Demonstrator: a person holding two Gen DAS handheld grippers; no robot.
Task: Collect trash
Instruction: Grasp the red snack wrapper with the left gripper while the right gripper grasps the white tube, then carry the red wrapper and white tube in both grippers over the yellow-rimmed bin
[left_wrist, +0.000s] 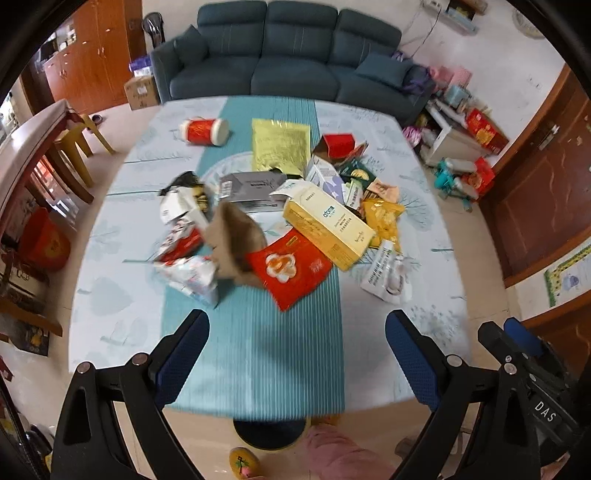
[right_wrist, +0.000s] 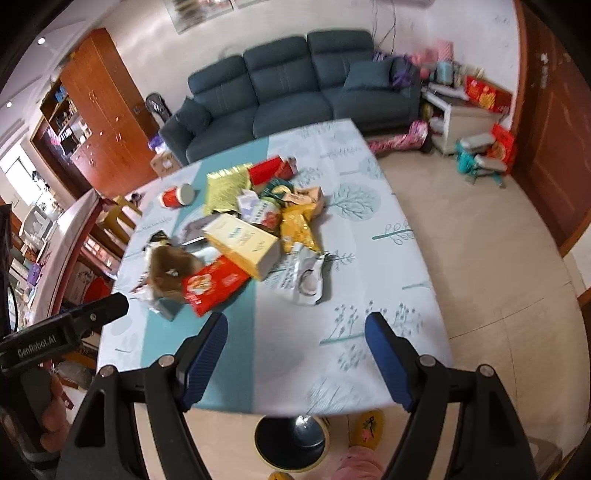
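- On the bench (left_wrist: 122, 236), which wears a pale leaf-print cloth with a teal striped runner down its middle, the trash lies in a loose heap around the centre.
- Nearest the grippers lies a red packet (left_wrist: 290, 267) with a white flower print; a crumpled brown paper bag (left_wrist: 236, 245) touches its left edge.
- A long yellow box (left_wrist: 327, 227) lies tilted across the heap, just right of the red packet, with a yellow snack bag (left_wrist: 382, 219) beside it.
- A silver-white wrapper (right_wrist: 306, 275) lies on the cloth at the right edge of the heap.
- A gold foil pouch (left_wrist: 280, 144) lies flat at the far side, and a red canister (left_wrist: 203, 131) with a white lid lies on its side to the left, apart from the rest.
- The left gripper (left_wrist: 297, 360) hangs above the near edge of the bench, its jaws spread wide and holding nothing.
- The right gripper (right_wrist: 297, 356) hangs above the near right part of the bench, jaws likewise spread and empty.
- Beyond the bench stands a dark teal sofa (right_wrist: 295, 88).
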